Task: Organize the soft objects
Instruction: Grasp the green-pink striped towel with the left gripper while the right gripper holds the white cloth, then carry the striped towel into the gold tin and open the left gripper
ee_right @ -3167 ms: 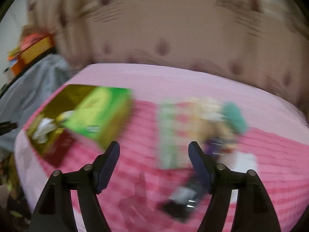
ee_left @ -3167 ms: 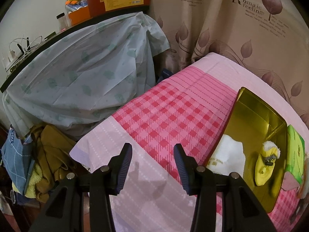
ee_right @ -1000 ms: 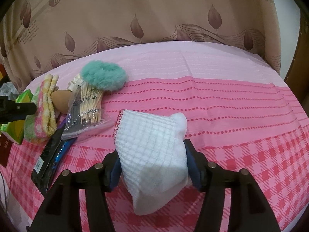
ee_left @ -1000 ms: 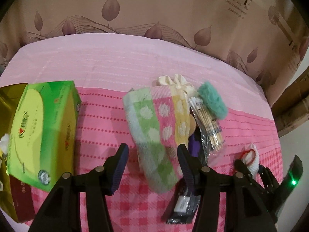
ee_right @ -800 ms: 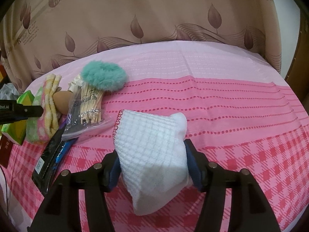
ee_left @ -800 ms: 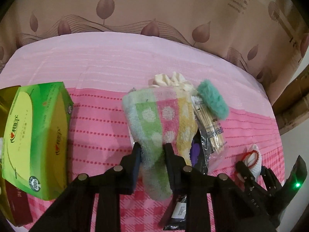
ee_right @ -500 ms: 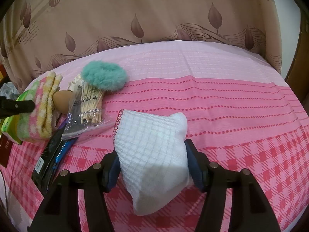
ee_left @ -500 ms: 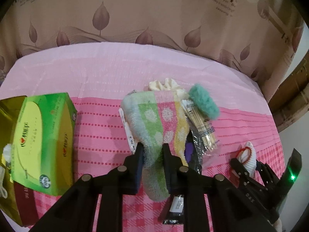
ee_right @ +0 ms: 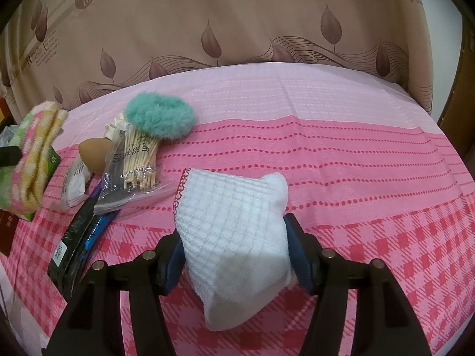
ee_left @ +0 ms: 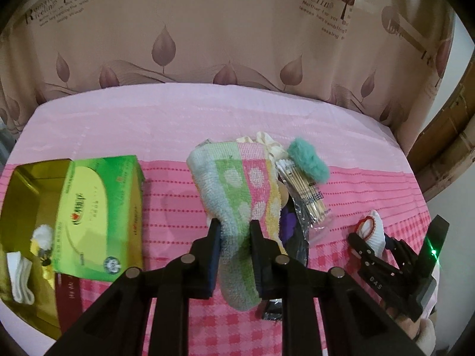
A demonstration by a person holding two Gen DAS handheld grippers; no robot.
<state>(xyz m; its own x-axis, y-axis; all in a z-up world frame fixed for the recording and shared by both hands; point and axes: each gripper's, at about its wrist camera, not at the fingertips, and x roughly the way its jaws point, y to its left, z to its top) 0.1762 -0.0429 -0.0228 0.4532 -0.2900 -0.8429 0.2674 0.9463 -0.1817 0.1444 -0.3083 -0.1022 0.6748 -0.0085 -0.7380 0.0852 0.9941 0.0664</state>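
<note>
Non-task items, both wrist views.

Green tissue box (ee_left: 98,216): at 9 o'clock in the left view, lying against a gold-lined open box (ee_left: 26,184).

Clear bag of cotton swabs (ee_right: 130,166): at 10 o'clock in the right view, flat on the pink checked bed cover (ee_right: 326,154), its upper end tucked under a fluffy item.

Black flat packet (ee_right: 75,246): at 8 o'clock, partly under the swab bag; a blue strip runs along its edge.

Beige curtain (ee_right: 237,17): leaf print and lettering, spans 12 o'clock behind the bed.

Wooden frame (ee_left: 442,136): at 3 o'clock, left view.
</note>
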